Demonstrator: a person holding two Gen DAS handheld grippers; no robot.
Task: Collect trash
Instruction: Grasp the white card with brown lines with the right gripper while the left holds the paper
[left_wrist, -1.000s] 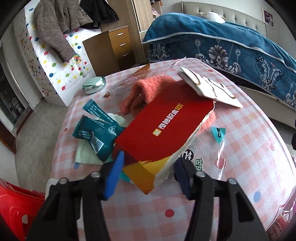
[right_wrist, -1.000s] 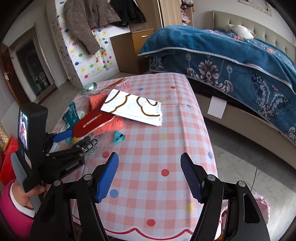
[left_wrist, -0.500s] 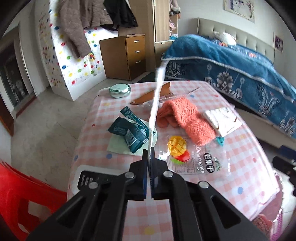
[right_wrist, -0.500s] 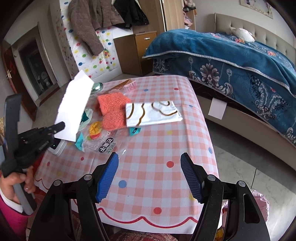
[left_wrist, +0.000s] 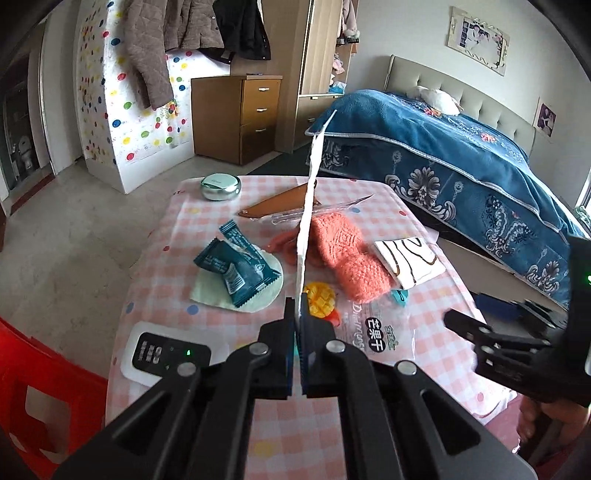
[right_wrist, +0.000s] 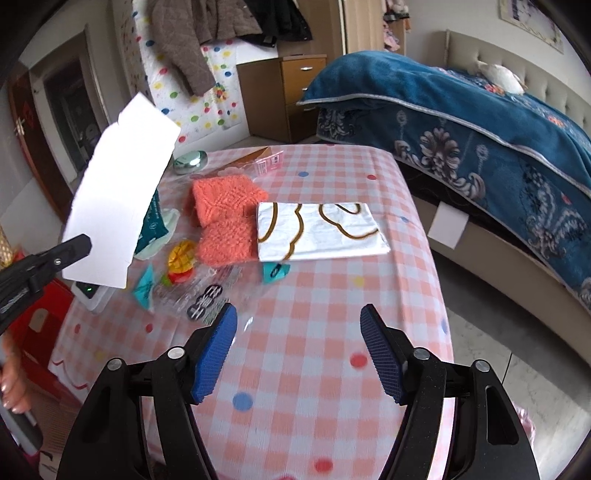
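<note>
My left gripper (left_wrist: 297, 317) has lifted the flat card (right_wrist: 118, 206) off the checked table (right_wrist: 314, 295), jaws clamped on it; my right gripper's (right_wrist: 299, 347) empty jaws have just been closing, beside the blue bed (right_wrist: 461, 122).

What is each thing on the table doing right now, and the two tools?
Left tool: shut on flat white cardboard piece, lifted off table.
Right tool: open, empty, jaws just closed a bit.
Orange knitted cloth: lying crumpled.
Teal snack packets: lying.
Small round silver-green case: closed.
</note>
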